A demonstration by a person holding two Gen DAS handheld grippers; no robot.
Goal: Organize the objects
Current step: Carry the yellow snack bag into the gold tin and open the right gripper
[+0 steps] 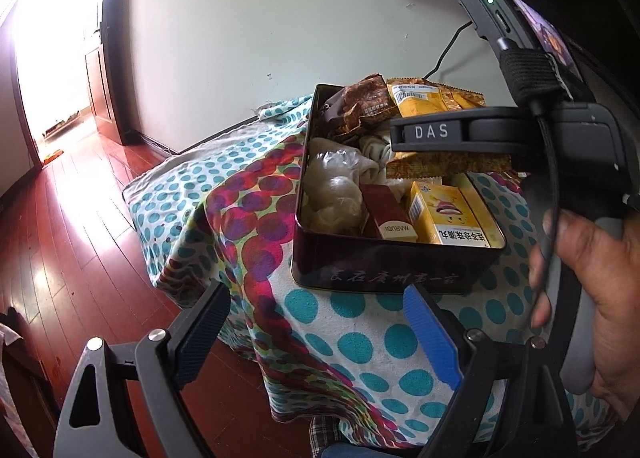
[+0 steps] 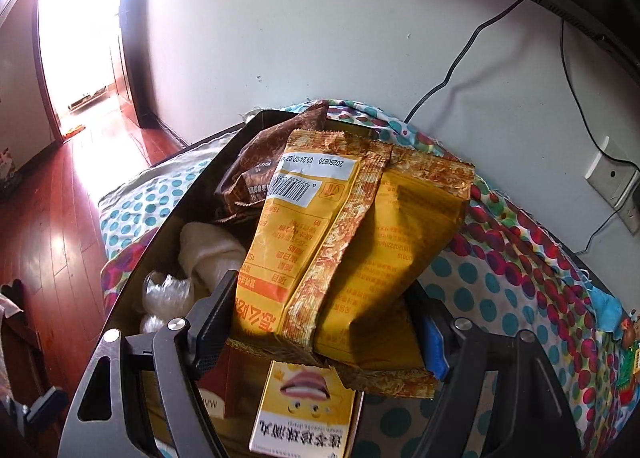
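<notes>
**Snack packet goes into the tin**

We carry a flat yellow-and-orange foil snack packet point(image 2: 352, 250) over a dark rectangular metal tin point(image 1: 392, 274) that stands on a table draped in a cloth with teal and magenta dots point(image 1: 248, 218). Our right gripper point(image 2: 320, 322) is clenched on the packet's near end, one black pad on its left edge and the blue pad on its right, so the packet juts forward and slightly upward over the open tin. We judge the grip at the end was chosen so that the free length can be laid on top of what is already packed.

Inside the tin we see a brown crinkled foil bag point(image 2: 256, 174) at the far end, a cream cloth bundle point(image 2: 208, 246), clear plastic-wrapped lumps point(image 1: 336, 194), a small dark red box point(image 1: 388, 214) and a yellow carton printed with a cartoon mouth point(image 1: 444, 214) at the near end. The tin looks almost full, which likely explains why the packet is brought in flat.

Our left gripper point(image 1: 320, 338) hangs released over the cloth just in front of the tin, nothing between its fingers; we read it as waiting, perhaps to steady the tin. A hand point(image 1: 584, 298) grips the right tool's handle at the edge of the left view
</notes>
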